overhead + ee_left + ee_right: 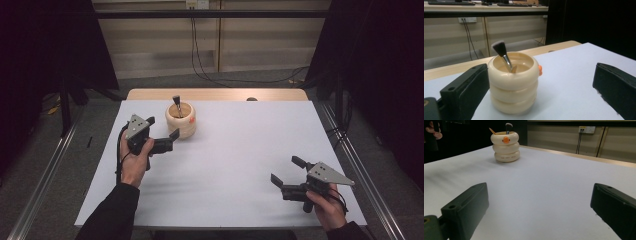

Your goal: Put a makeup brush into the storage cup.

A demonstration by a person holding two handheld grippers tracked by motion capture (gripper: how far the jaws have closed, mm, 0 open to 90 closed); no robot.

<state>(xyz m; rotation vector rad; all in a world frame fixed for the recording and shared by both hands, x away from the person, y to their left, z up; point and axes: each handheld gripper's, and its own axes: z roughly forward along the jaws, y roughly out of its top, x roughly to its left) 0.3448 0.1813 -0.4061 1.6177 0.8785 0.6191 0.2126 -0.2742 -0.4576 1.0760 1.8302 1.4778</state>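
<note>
A cream ringed pot (180,121) with an orange duck bill on its side stands at the back left of the white table top (235,150). A make-up brush (176,102) leans inside it, bristles up. My left gripper (163,127) is open just left of the pot. In the left gripper view the pot (512,85) and brush (501,51) sit between the jaws of the left gripper (540,75), close to the left jaw, untouched. My right gripper (287,170) is open and empty at the front right. Past the right gripper (539,192), the pot (506,147) stands far off.
A bare wooden strip (215,94) runs along the table's far edge, with a small dark object (251,99) on it. Cables (210,75) trail over the floor behind. Dark curtains and metal rails (360,165) flank the table.
</note>
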